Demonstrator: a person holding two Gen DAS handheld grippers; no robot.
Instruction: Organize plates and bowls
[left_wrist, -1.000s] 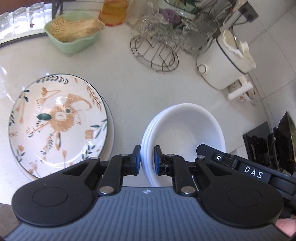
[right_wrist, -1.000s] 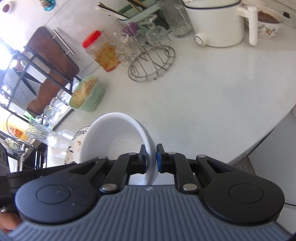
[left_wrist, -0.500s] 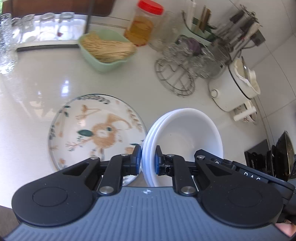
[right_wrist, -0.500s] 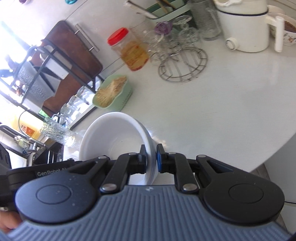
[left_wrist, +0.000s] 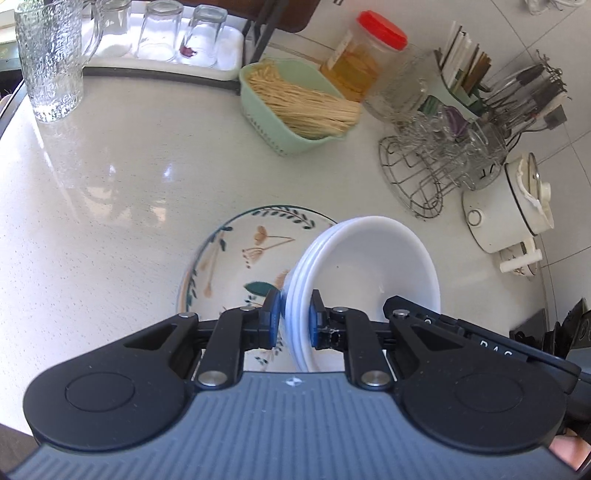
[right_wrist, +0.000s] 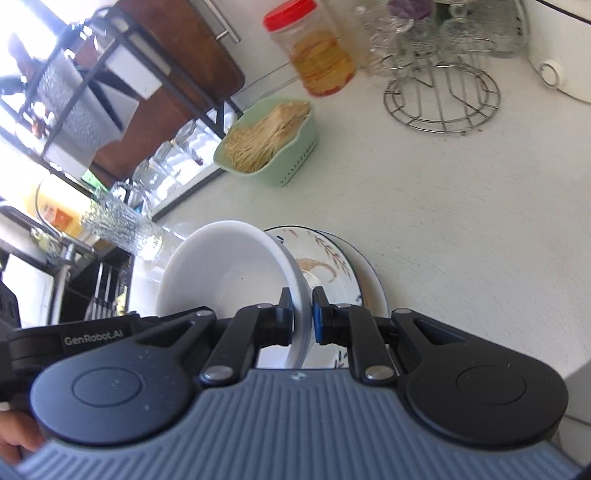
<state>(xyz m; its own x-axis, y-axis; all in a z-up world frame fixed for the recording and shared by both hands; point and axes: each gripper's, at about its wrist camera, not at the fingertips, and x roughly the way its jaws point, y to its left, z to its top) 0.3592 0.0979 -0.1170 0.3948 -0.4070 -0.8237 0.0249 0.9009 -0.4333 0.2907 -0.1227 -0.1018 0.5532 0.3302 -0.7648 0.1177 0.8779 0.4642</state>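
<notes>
Left gripper (left_wrist: 294, 319): clenched on the near left rim of the stack of white bowls (left_wrist: 373, 266), one blue pad outside the rim and one inside.
Right gripper (right_wrist: 303, 314): clenched on the right rim of the same stack, seen edge-on between its pads.
Stack of white bowls: nested one inside another, held by both grippers at opposite rims and tilted; in the left wrist view it covers the 3 o'clock side of the floral plate.
Floral plate (left_wrist: 236, 266): lies flat on the white countertop (left_wrist: 110, 206), under and beside the bowls; in the right wrist view a second plate rim shows beneath it at 3 o'clock.
Green basket (left_wrist: 291, 107): at 12 o'clock from the plate, well apart, filled with pale dry noodles.
Jar with red lid (left_wrist: 365, 59): just behind the basket, at 1 o'clock.
Wire rack (left_wrist: 421, 173): at 2 o'clock from the bowls, with glassware on it.
White pot (left_wrist: 506, 214): at 3 o'clock, near the tiled wall.
Textured glass jug (left_wrist: 48, 62): at 10 o'clock, by the counter edge.
Upturned glasses (left_wrist: 177, 29): on a tray at 11 o'clock.
</notes>
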